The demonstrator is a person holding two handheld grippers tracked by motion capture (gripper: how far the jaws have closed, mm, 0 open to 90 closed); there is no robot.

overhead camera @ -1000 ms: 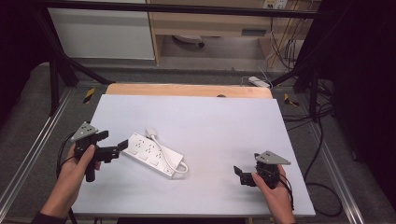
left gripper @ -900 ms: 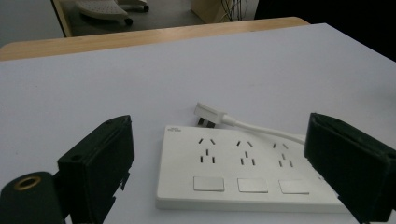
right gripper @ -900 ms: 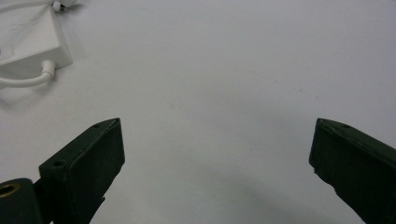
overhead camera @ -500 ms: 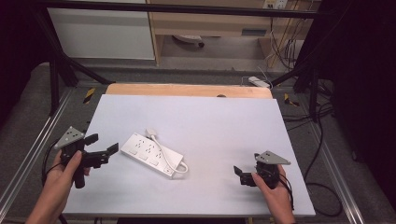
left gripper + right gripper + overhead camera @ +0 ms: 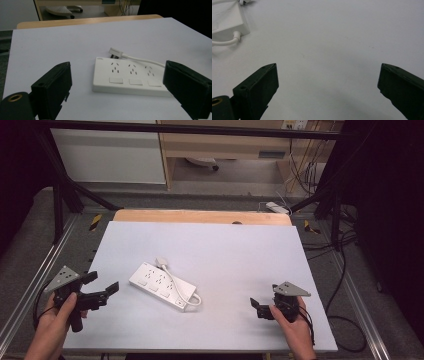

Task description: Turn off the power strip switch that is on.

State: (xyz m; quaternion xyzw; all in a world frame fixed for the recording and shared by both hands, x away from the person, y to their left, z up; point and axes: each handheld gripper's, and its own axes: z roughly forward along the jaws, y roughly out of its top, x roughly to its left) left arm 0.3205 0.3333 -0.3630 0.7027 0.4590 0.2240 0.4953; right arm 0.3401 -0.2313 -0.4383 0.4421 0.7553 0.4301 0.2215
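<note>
High view: the power strip [image 5: 162,286] lies on the surface [image 5: 240,250], near the left tongs [image 5: 102,285] and well apart from the right tongs [image 5: 256,307]. Left gripper view: three sockets (cord behind), jaws wide, empty. Right gripper view: jaws wide, empty.

power strip [image 5: 227,17] cut off by frame edge, socket markings too small
</note>
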